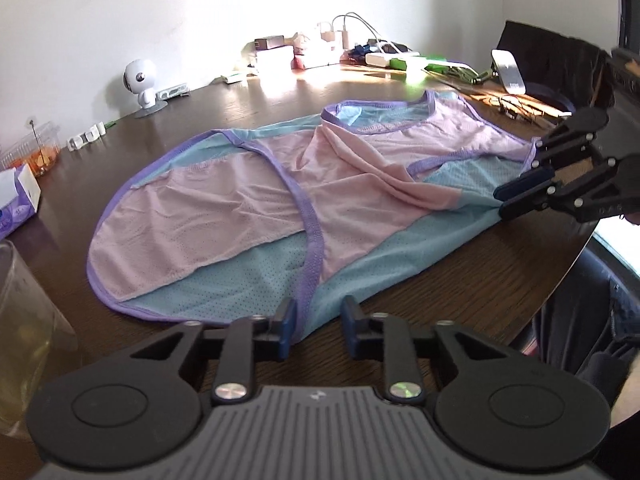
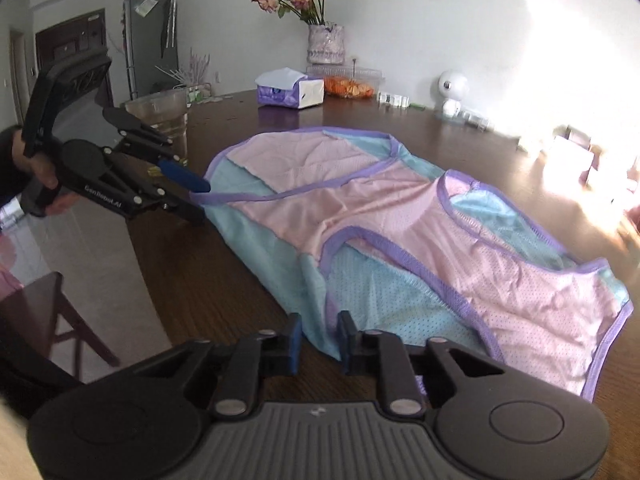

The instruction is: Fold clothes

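**Both grippers pinch near hem, ready to fold**

Pink-and-blue mesh tank top (image 1: 280, 208) lies flat along the near edge of the dark wood table (image 1: 460, 292). Left gripper (image 1: 316, 328) is clenched on the blue hem by the purple trim; right gripper (image 2: 318, 338) is clenched on the blue hem at its end, near the table edge. To do it well: lift both ends level, keep the hem taut, carry it toward the far edge evenly, and avoid dragging the wrinkled middle.
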Motion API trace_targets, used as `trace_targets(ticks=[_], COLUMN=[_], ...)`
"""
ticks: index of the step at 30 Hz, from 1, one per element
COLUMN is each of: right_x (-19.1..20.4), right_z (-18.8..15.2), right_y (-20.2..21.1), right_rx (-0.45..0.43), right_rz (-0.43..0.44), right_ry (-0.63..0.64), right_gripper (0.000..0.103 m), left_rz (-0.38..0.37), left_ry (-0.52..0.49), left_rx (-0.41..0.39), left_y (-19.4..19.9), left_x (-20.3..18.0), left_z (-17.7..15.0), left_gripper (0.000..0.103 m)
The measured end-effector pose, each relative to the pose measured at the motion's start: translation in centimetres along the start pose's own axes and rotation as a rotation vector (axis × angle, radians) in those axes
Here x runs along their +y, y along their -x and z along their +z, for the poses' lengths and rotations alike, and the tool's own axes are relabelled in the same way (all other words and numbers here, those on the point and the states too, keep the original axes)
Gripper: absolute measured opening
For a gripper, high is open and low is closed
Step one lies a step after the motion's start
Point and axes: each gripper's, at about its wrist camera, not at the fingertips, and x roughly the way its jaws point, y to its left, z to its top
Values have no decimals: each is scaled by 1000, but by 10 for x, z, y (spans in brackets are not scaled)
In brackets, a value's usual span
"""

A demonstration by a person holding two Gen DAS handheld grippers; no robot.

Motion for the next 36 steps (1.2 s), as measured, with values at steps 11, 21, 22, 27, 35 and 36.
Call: trace_targets(ticks=[11, 21, 22, 27, 35, 36], right_x=[-66, -41, -48, -89, -97, -96], right_z=[37, 23, 25, 42, 34, 31], right_y=[2, -30, -32, -37, -18, -7], right_rx=[-87, 9, -2, -25, -35, -49], right_rz=[-92, 56, 42, -21, -108, -114], right_ry=[-186, -58, -91, -196, -215, -200], right_gripper=[1, 2, 1, 0, 11, 13], left_rz=[174, 200, 212, 303, 388, 391], left_ry=[126, 147, 135, 148, 251, 266], left_rx=[-132, -144, -145, -133, -80, -74], left_y=[-27, -48, -50, -63, -27, -26], left_x=[9, 21, 21, 24, 18, 20], left_z=[63, 89, 92, 96, 55, 50], left_gripper=[3, 3, 3, 22, 74, 75])
